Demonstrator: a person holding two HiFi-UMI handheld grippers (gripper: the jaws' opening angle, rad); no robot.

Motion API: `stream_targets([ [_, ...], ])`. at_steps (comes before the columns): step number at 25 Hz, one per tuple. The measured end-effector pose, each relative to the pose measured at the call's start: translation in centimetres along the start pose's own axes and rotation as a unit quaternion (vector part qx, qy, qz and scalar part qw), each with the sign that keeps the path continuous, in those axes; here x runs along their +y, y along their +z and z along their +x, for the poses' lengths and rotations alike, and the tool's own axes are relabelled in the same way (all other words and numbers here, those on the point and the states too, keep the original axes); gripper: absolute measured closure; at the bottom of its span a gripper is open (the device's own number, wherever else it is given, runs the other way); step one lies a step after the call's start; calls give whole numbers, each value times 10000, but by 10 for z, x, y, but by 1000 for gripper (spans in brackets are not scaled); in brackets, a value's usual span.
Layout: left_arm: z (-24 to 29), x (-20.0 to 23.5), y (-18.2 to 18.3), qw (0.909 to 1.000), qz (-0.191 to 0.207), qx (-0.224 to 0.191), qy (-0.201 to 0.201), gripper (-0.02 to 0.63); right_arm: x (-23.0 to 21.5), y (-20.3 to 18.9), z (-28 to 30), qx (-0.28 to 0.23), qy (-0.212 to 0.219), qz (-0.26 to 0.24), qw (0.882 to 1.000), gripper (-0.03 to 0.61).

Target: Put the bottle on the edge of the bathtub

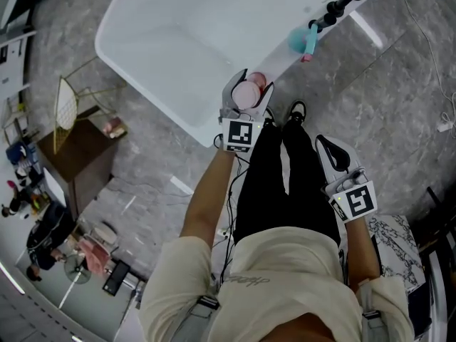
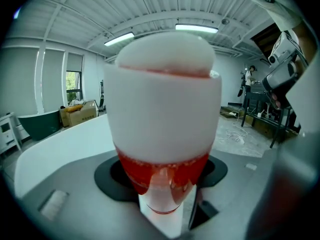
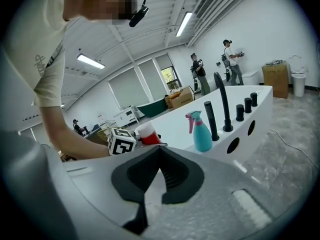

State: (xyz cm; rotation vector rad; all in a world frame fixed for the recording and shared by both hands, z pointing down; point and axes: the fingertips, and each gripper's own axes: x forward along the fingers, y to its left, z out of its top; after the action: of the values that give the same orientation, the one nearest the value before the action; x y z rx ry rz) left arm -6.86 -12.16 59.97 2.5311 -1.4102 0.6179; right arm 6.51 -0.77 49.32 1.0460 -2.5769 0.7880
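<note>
White bathtub edge (image 1: 178, 112) with red-filled, white-topped bottle (image 2: 162, 114) pinched in left gripper (image 1: 251, 84); right gripper (image 3: 161, 159) pressed together, empty

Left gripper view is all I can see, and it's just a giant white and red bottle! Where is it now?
Observer: The bottle is gripped in the left gripper's jaws, right at the near rim of the bathtub. I can't tell if it touches the rim.
Operator: Is other stuff on that rim?
Observer: Yes, a teal spray bottle stands farther along it, beside the black tap.
Operator: What's my other gripper doing?
Observer: The right gripper hangs beside the person's leg, jaws together, with nothing in them.
</note>
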Motion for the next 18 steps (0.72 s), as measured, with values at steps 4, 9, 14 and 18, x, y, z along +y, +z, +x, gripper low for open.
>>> stream_targets([
  [4,-3,-7,-3,9997,208,107,-86,307,-5,1,0,49,-24,-30,10000,577],
  [9,-8,-7,-4,9995,215,245,-49,305,-2,10,1,-20,-16,-71,10000,577],
  [14,-5,-2,-7,9993,1,359,-138,304,-3,8,4,1,10,-81,10000,577],
  [18,-2,1,-7,9991,-210,299,-232,299,-3,6,6,-2,1,-83,10000,577],
])
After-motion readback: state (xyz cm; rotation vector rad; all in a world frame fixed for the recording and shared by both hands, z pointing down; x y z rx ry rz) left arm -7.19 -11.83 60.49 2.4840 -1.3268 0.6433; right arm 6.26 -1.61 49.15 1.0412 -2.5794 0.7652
